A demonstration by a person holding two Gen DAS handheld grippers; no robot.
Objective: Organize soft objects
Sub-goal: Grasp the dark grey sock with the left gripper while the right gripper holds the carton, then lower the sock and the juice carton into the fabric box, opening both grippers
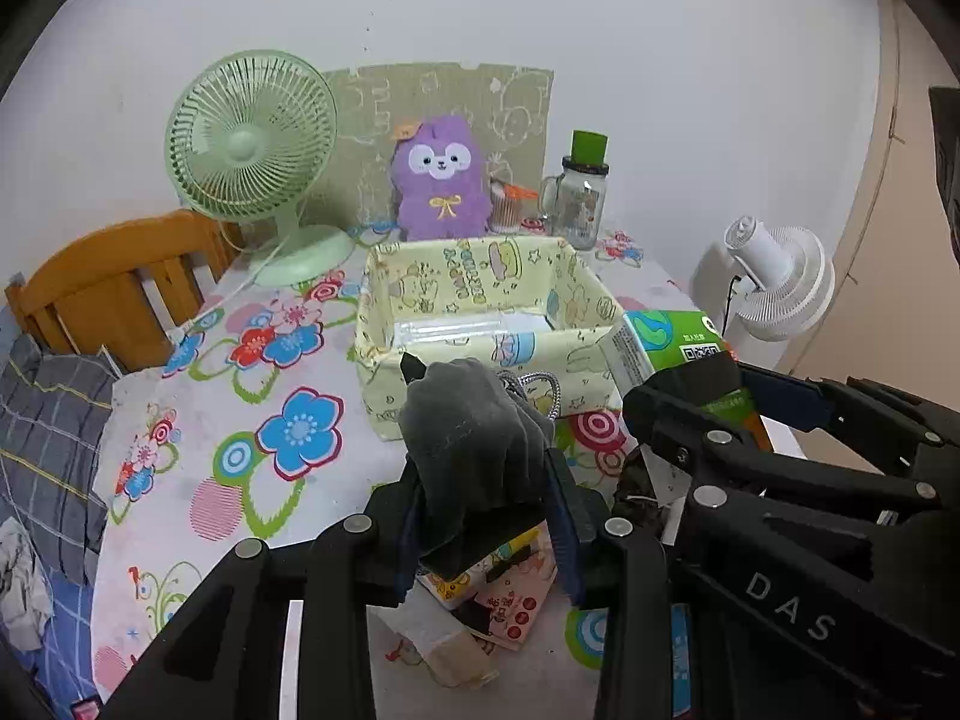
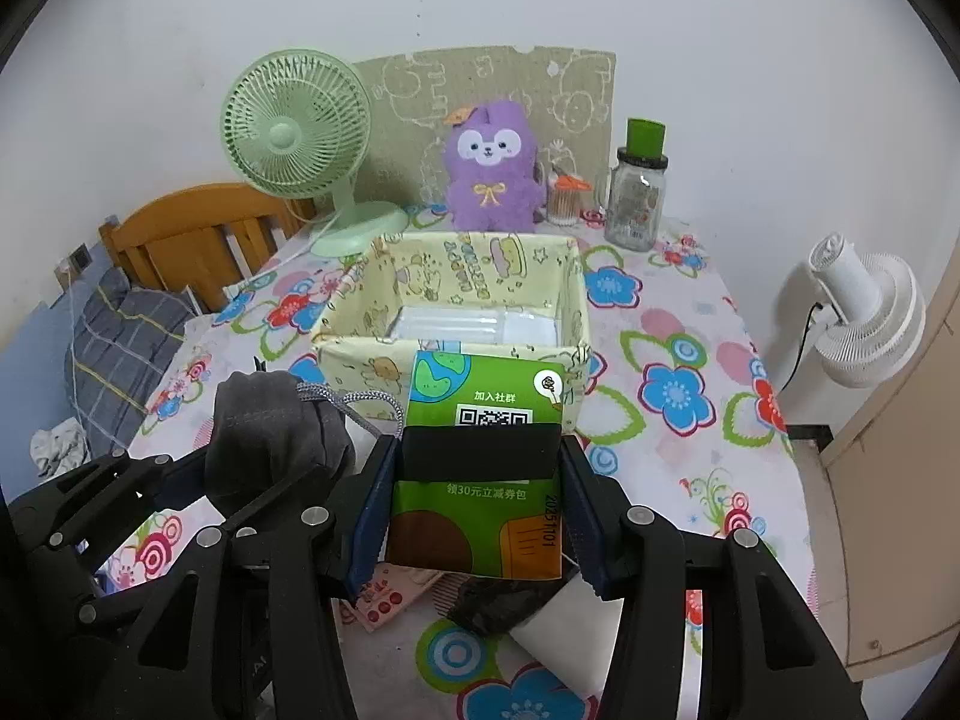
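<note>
I am holding both claws low over the flowered table [image 2: 672, 324], side by side, pointing at the yellow fabric box [image 2: 456, 300]. My left gripper [image 1: 486, 516] is clenching a dark grey pouch [image 1: 474, 432] whose braided cord [image 2: 354, 399] is looping out toward the box. My right gripper [image 2: 480, 516] is gripping one green tissue pack [image 2: 480, 462], its top edge just in front of the box's near wall. The box is sitting open, holding what looks like one clear plastic packet [image 2: 474, 324], though glare is blurring it. Behind it are standing one purple plush [image 2: 492, 168], one green fan [image 2: 294, 132] and one glass jar [image 2: 636, 192].
</note>
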